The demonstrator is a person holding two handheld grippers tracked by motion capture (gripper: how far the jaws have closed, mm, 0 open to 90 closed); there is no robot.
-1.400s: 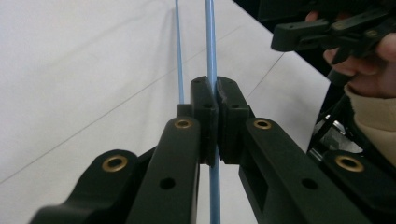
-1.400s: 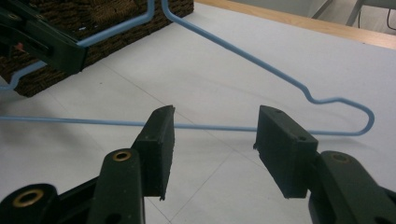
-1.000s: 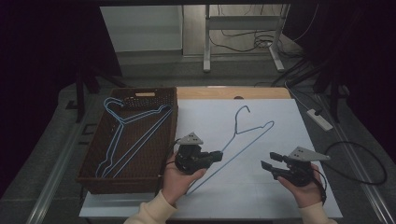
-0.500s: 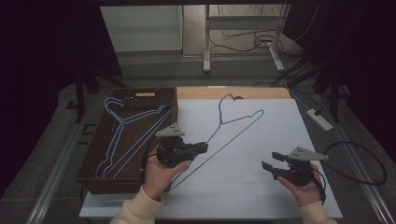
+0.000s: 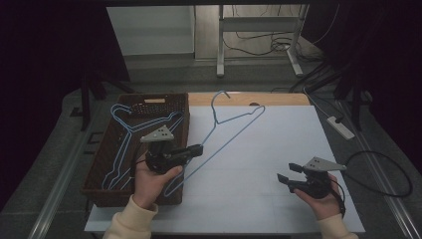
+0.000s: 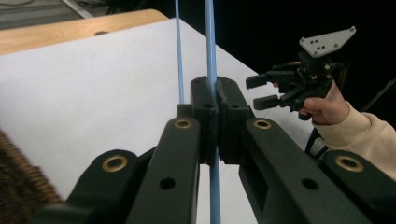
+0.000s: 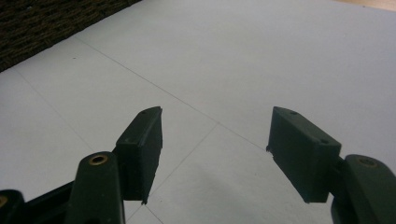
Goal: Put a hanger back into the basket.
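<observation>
The left tool (image 5: 198,148) clamped a thin blue wire hanger (image 5: 234,130) beside the brown wicker basket (image 5: 107,158), while the right tool (image 5: 287,172) sat apart.

Dim room, dark surround; white table (image 5: 278,149) brightest; near jaws soft-focus, slight grain.

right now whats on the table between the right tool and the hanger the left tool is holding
Nothing: the high view shows only bare white table sheet between the open right tool and the blue hanger clamped in the left tool.
</observation>
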